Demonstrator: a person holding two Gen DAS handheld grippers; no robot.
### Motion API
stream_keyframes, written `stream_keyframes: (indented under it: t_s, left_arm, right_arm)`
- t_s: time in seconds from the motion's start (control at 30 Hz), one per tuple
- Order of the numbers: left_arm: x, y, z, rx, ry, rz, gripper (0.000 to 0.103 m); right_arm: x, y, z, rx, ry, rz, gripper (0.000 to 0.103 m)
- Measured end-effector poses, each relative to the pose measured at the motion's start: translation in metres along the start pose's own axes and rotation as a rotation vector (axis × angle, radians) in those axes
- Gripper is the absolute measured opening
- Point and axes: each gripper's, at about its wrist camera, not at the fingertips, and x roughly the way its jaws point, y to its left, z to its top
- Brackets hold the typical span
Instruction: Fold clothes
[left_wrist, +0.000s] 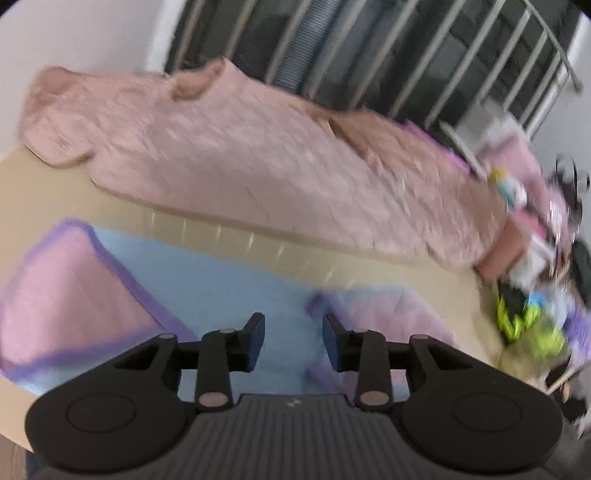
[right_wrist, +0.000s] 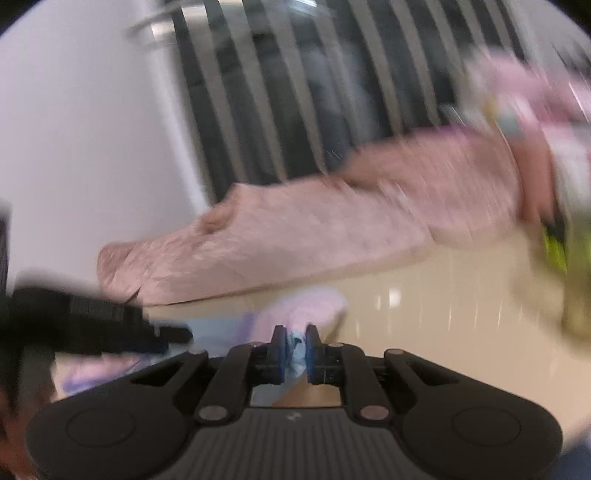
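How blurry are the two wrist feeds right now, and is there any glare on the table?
Left wrist view: moderate motion blur, worst at the right edge over the clutter pile; the pink blanket and the open left gripper still read clearly. Right wrist view: heavier smear everywhere, streaked glare on the table; only the right gripper, pinching light blue cloth, is sharp.

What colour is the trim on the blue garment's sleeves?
Purple trim on pink sleeves, clearest in the left wrist view.
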Motion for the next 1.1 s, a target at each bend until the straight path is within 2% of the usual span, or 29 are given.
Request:
stream_keyframes:
  t_s: [0.07, 0.1, 0.13, 0.3, 0.43, 0.5, 0.57, 0.6, 0.63, 0.7, 0.77, 0.87, 0.93, 1.03, 1.1]
  left_arm:
    - [-0.006, 0.005, 0.014, -0.019, 0.003, -0.063, 0.050]
    - [-0.005, 0.005, 0.019, -0.012, 0.026, -0.102, 0.063]
    - [-0.002, 0.004, 0.022, 0.006, 0.055, -0.120, 0.071]
    - [0.019, 0.002, 0.028, 0.047, 0.114, -0.076, 0.072]
    - [0.041, 0.024, 0.031, -0.005, 0.194, -0.104, 0.071]
    - [0.053, 0.041, 0.028, -0.034, 0.219, -0.078, 0.070]
    - [0.059, 0.058, 0.027, -0.069, 0.215, -0.056, 0.056]
    - [0.060, 0.067, 0.025, -0.096, 0.212, -0.072, 0.029]
    - [0.061, 0.075, 0.024, -0.124, 0.207, -0.089, 0.011]
    - [0.057, 0.087, 0.021, -0.184, 0.178, -0.135, 0.008]
    - [0.051, 0.094, 0.020, -0.219, 0.146, -0.145, 0.008]
    - [0.042, 0.100, 0.019, -0.228, 0.096, -0.145, 0.007]
    - [0.041, 0.100, 0.019, -0.222, 0.093, -0.124, 0.008]
    - [0.040, 0.098, 0.018, -0.199, 0.102, -0.079, 0.022]
    - [0.033, 0.095, 0.017, -0.178, 0.086, -0.063, 0.024]
  right_arm:
    - [-0.001, 0.028, 0.002, -0.158, -0.017, 0.000, 0.009]
    - [0.000, 0.043, 0.001, -0.237, -0.019, -0.002, 0.009]
    - [0.003, 0.056, -0.001, -0.301, -0.016, -0.003, 0.009]
    - [0.018, 0.115, -0.013, -0.585, 0.015, 0.001, 0.009]
    - [0.031, 0.154, -0.024, -0.710, 0.037, 0.037, 0.009]
    - [0.037, 0.166, -0.030, -0.743, 0.055, 0.050, 0.010]
    - [0.039, 0.174, -0.036, -0.771, 0.065, 0.063, 0.017]
    - [0.036, 0.175, -0.038, -0.781, 0.061, 0.073, 0.022]
    - [0.032, 0.172, -0.038, -0.762, 0.052, 0.075, 0.024]
    - [0.021, 0.161, -0.033, -0.689, 0.028, 0.070, 0.029]
    - [0.014, 0.147, -0.029, -0.608, 0.016, 0.066, 0.036]
    - [0.016, 0.119, -0.023, -0.463, 0.037, 0.058, 0.036]
    - [0.027, 0.108, -0.024, -0.412, 0.094, 0.079, 0.036]
    - [0.039, 0.105, -0.031, -0.402, 0.145, 0.081, 0.035]
    - [0.041, 0.101, -0.032, -0.383, 0.149, 0.086, 0.036]
